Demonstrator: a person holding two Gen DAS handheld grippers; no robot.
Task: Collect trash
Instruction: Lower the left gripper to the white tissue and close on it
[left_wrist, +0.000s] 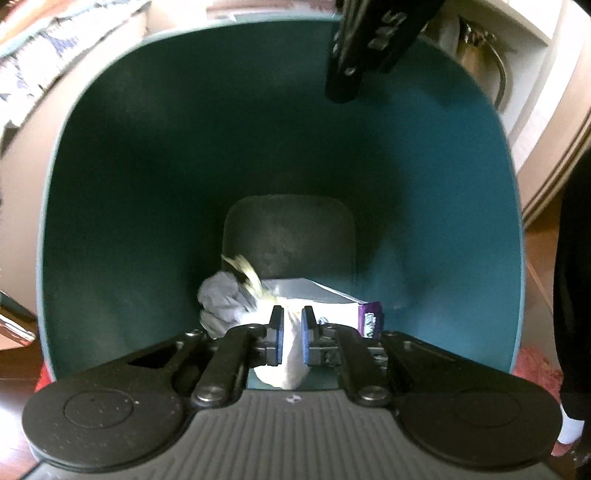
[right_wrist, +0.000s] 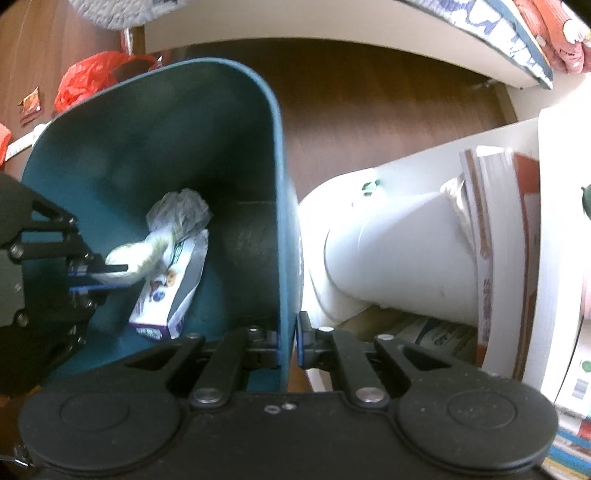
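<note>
A teal trash bin (left_wrist: 147, 147) (right_wrist: 129, 147) fills both views, seen from above its mouth. At its bottom lie a white box with a purple end (left_wrist: 369, 317) (right_wrist: 166, 295) and a crumpled grey plastic bag (left_wrist: 221, 299) (right_wrist: 181, 210). My left gripper (left_wrist: 291, 332) (right_wrist: 123, 277) reaches down inside the bin, shut on a crumpled white wrapper (left_wrist: 288, 369) (right_wrist: 140, 258) that hangs just above the box. My right gripper (right_wrist: 290, 339) is shut on the bin's rim wall, one pad inside and one outside. In the left wrist view it shows as a dark shape (left_wrist: 343, 92) at the far rim.
The bin stands on a dark wood floor (right_wrist: 369, 103). A red plastic bag (right_wrist: 85, 77) and a small snack wrapper (right_wrist: 31, 103) lie beyond it. A white cylinder (right_wrist: 388, 251) and stacked books (right_wrist: 491, 221) crowd the right side. A person's dark clothing (left_wrist: 576, 295) is at the right.
</note>
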